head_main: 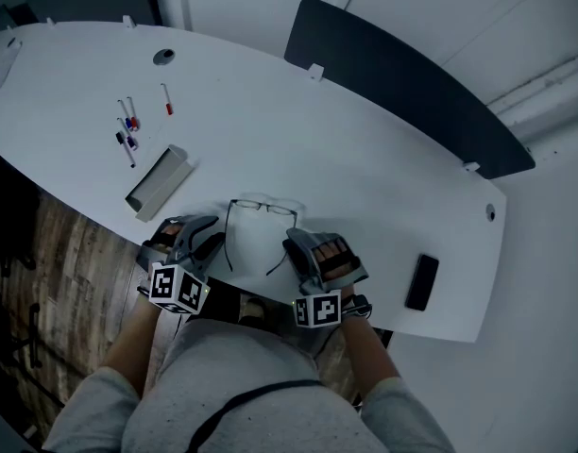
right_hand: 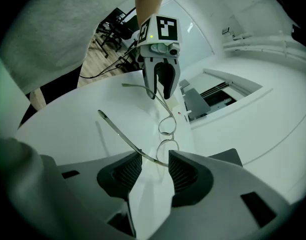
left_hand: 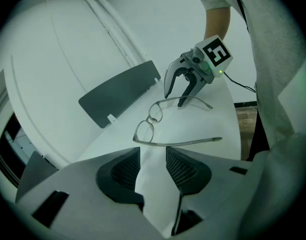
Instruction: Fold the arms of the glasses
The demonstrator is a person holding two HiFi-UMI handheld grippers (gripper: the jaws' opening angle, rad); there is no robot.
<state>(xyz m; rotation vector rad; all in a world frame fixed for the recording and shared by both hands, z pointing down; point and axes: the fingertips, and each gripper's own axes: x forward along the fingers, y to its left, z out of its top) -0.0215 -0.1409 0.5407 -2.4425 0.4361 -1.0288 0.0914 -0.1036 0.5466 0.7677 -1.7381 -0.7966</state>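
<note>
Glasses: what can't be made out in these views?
- Head view: hinges of the glasses, too small.
- Head view: jaw gap of the right claw, covered by its own body.
- Right gripper view: whether the glasses arm touches a pad; the claw tips overlap it.
- Head view: labels on the markers, too small.

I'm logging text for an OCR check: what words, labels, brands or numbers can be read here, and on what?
No readable words or numbers anywhere.
Cubes on the left tool and right tool: square marker patterns only, no letters.
The pens, phone and glasses: any print too small to tell.
</note>
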